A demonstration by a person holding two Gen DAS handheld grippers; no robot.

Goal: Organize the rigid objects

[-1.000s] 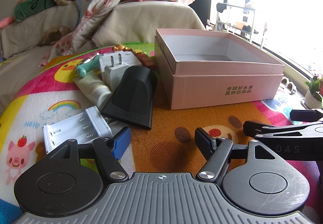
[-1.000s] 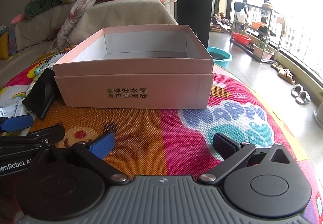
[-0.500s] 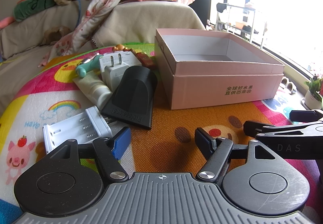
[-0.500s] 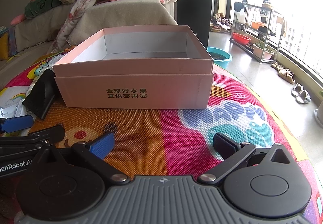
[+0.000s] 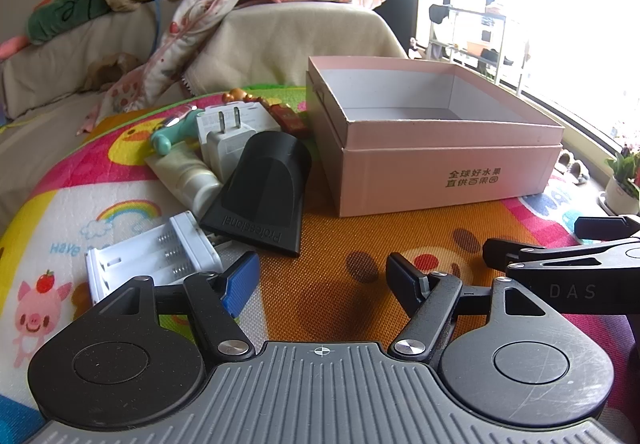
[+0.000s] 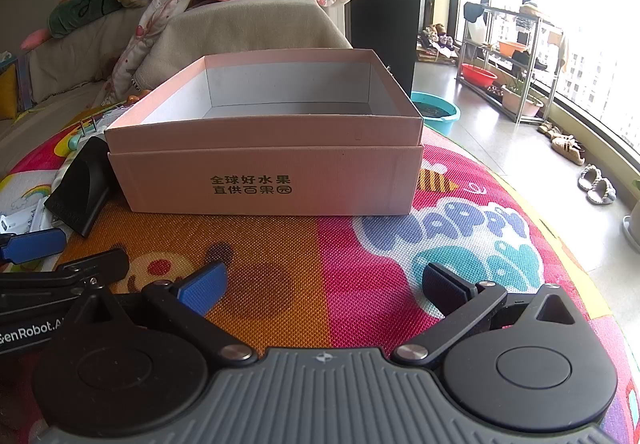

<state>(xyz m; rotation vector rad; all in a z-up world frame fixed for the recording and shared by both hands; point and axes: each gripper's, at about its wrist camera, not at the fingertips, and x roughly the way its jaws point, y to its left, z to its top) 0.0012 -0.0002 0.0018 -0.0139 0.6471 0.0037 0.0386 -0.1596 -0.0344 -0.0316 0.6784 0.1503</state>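
Nearby, both tools, left tool (image 5: 322, 280) and right tool (image 6: 322, 284), hovered with fingers apart and empty before the pink box (image 6: 264, 164) on the play mat (image 6: 360, 264).

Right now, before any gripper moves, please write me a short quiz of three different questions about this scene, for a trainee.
1. True or false: the pink cardboard box already holds an item.
2. Which item touches the black plastic dryer nozzle? A) white battery holder B) white wall plug C) teal handled tool
3. Fill in: the left gripper and the right gripper both stand ___ above the colourful play mat.

Key: 1 false, what shows of its inside is bare. 2 B. 3 open, holding nothing.
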